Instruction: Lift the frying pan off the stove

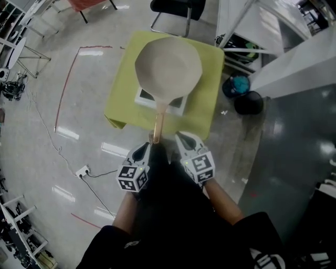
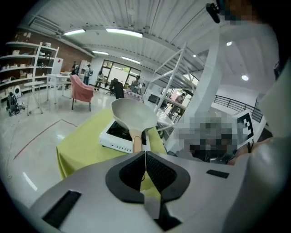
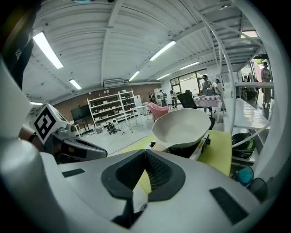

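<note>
Nearest are the person's two bare forearms, each holding a grey gripper with a black-and-white marker cube, side by side and pointing ahead. The left gripper (image 1: 147,146) (image 2: 145,153) has its black ribbed pads pressed together with nothing between them. The right gripper (image 1: 183,139) (image 3: 144,153) is likewise closed and empty.

Just ahead of the left gripper's tips, and to the left of the right gripper's tips, lies the end of the light wooden handle (image 1: 159,121) (image 2: 137,142). Whether it touches the left gripper cannot be told.

The handle runs straight away from both grippers to the cream-coloured round frying pan (image 1: 169,65) (image 2: 132,114) (image 3: 184,127). The pan sits on a flat white stove with a dark top (image 1: 144,97) (image 2: 113,136) (image 3: 193,149) and covers most of it. The stove stands on a square table under a yellow-green cloth (image 1: 202,105) (image 2: 82,150) (image 3: 223,150), directly in front of the grippers.

On the glossy grey floor left of the left gripper lies a white socket box with a black cable (image 1: 83,171). Ahead and to the right of the right gripper, beside the table, are a teal round object (image 1: 239,84) and a black round one (image 1: 249,102).

Beyond the table stands a black chair (image 1: 176,8). Farther off, ahead and left, is a pink armchair (image 2: 81,88) (image 3: 157,109).
</note>
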Available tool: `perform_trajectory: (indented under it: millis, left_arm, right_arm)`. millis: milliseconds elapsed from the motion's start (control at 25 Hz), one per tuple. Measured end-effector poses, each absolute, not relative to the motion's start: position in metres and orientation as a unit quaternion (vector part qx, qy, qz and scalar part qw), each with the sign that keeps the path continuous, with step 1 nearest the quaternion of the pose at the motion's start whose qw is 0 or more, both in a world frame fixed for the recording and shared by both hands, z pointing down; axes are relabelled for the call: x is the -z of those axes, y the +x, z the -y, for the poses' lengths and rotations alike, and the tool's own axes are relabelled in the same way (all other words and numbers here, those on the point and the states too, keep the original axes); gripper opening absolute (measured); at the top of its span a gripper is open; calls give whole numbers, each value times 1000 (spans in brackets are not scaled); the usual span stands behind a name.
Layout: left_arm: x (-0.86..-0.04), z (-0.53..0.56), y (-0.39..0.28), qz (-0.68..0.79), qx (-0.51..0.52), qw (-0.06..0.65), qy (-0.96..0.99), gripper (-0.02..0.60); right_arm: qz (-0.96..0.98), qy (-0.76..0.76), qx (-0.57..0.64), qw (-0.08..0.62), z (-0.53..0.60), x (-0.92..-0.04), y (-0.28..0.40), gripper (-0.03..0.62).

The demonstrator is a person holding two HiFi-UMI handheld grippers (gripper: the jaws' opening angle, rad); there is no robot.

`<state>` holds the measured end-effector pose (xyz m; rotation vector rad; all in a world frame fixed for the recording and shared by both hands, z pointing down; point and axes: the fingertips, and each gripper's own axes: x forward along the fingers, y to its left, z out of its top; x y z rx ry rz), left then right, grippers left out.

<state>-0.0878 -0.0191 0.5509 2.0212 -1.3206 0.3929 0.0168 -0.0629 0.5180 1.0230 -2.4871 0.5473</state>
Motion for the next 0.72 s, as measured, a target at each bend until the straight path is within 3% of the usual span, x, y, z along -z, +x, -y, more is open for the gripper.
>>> perform_trajectory:
  millis: [280,400,720]
  left_arm:
    - [-595,39,-89,444,-142,433,771,56]
    - [-609,48,-86,418,-148,449,775,162]
    - [-636,68,-76,371,-57,545,750,285]
  right_arm:
    - [872,373,-236,210,89,-545,20,15]
    - [869,378,-236,214,97,-553,22,15]
    - [858,391,-250,221,102,-563,36,15]
